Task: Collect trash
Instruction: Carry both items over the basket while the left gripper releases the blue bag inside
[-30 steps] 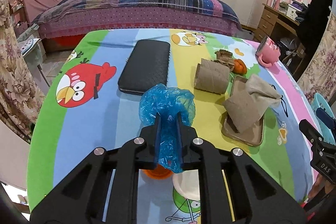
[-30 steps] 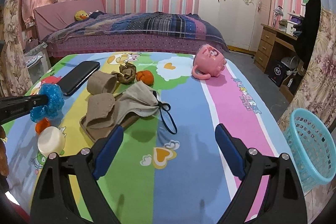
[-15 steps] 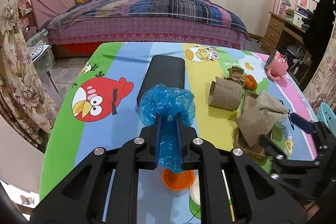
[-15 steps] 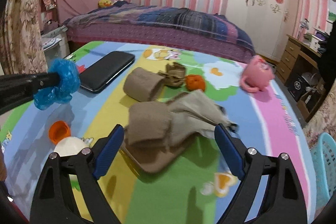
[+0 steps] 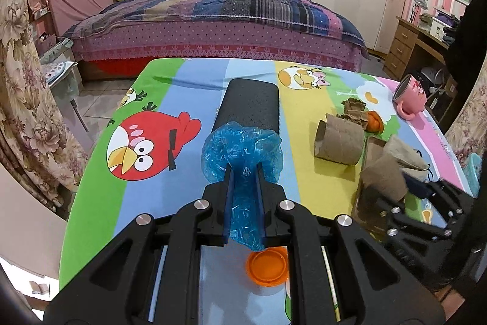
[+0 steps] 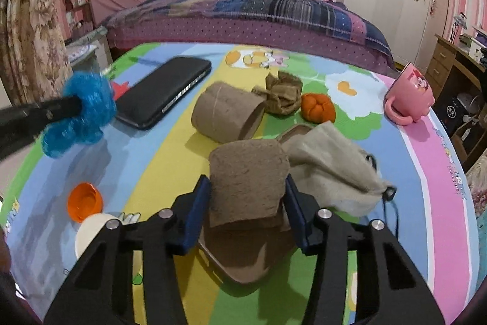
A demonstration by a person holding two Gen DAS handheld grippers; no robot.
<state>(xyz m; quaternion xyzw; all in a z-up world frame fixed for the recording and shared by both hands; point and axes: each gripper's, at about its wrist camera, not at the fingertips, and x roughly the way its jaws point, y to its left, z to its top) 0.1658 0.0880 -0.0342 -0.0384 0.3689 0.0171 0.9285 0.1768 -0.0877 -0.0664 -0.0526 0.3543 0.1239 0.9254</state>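
Note:
My left gripper (image 5: 244, 172) is shut on a crumpled blue plastic bag (image 5: 242, 154) and holds it above the cartoon tablecloth; the bag also shows in the right wrist view (image 6: 80, 111). My right gripper (image 6: 248, 188) has closed in on a flattened brown cardboard tube (image 6: 248, 181) that lies on a brown tray (image 6: 243, 258); its blue pads touch both sides of the tube. The same tube (image 5: 383, 177) and right gripper show at the right of the left wrist view. A second cardboard tube (image 6: 226, 114), a crumpled brown paper (image 6: 281, 93) and an orange peel (image 6: 318, 108) lie farther back.
A black phone case (image 6: 164, 90) lies at the left. An orange cap (image 6: 83, 201) and a white lid (image 6: 91, 233) lie near the front edge. A beige cloth pouch (image 6: 331, 166) rests on the tray. A pink mug (image 6: 409, 96) lies at the right.
My right gripper has moved forward and left over the tray and narrowed from wide open onto the flattened tube. My left gripper has risen a little with the blue bag.

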